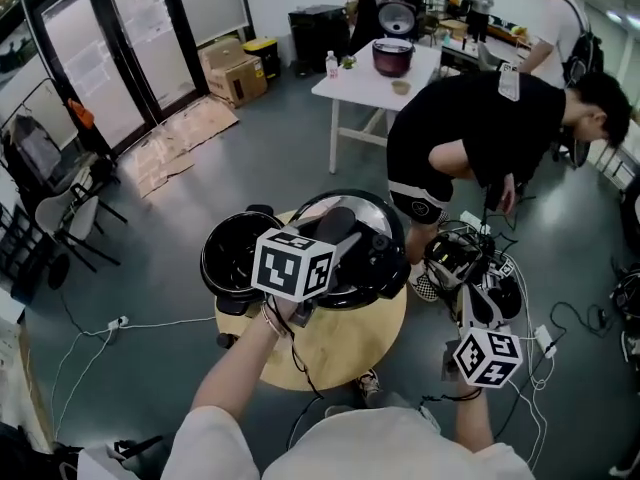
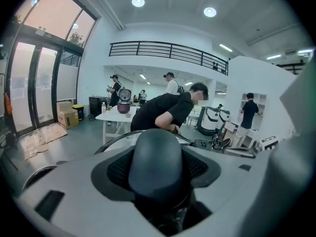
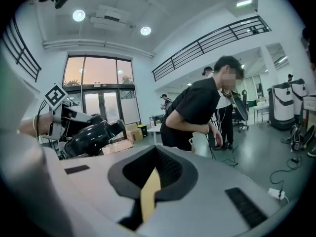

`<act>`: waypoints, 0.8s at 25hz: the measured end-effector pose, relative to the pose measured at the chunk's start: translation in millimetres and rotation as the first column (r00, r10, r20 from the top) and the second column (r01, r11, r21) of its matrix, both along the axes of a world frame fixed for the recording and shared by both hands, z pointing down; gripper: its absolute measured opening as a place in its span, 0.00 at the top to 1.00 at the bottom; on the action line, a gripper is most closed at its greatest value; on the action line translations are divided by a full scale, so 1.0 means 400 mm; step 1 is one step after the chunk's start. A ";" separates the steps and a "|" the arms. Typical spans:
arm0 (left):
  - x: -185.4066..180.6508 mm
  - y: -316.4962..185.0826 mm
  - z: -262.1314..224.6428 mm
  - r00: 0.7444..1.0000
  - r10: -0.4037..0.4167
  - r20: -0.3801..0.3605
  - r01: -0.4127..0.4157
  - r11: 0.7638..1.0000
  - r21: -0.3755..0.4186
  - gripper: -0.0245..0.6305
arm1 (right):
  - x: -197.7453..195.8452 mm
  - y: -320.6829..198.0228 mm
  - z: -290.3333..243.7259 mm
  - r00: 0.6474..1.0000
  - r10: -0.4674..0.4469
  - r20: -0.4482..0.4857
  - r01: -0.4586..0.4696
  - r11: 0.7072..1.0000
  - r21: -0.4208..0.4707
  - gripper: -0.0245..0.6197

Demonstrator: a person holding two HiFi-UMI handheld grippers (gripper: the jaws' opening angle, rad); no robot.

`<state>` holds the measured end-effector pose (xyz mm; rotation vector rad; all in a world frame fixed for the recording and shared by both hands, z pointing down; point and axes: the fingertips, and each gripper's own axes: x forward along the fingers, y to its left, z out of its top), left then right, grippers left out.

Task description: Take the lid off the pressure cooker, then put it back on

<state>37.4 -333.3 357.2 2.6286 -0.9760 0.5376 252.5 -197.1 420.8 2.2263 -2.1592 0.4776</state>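
A round counter of pale wood (image 1: 340, 353) stands on the grey floor (image 1: 200, 198). Just beside it, at the right, a person in a black T-shirt and black shorts (image 1: 480, 128) bends forward over a heap of black cables (image 1: 470, 253). Behind this person is a white rectangular table (image 1: 365, 88) with a dark red pot (image 1: 392, 56) and a clear bottle (image 1: 331, 65) on it. Brown cardboard boxes (image 1: 237, 76) stand near the tall glass doors (image 1: 95, 63), and flattened cardboard sheets (image 1: 180, 143) lie before them. A thin white cable (image 1: 150, 323) runs over the floor. Above, a black balcony railing (image 2: 168, 49) crosses the white wall.
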 end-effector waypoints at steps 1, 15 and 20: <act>0.014 0.002 0.006 1.000 0.011 -0.001 -0.011 1.000 -0.003 0.55 | 0.012 0.007 0.003 1.000 0.013 -0.001 -0.013 1.000 -0.002 0.96; 0.120 0.068 0.186 1.000 0.020 0.024 -0.019 0.999 -0.036 0.55 | 0.097 0.056 0.071 0.996 0.091 -0.005 -0.092 0.994 -0.061 0.96; 0.110 0.097 0.300 0.998 -0.025 0.054 0.030 0.995 -0.098 0.55 | 0.099 0.047 0.122 0.997 0.072 0.007 -0.071 0.992 -0.101 0.96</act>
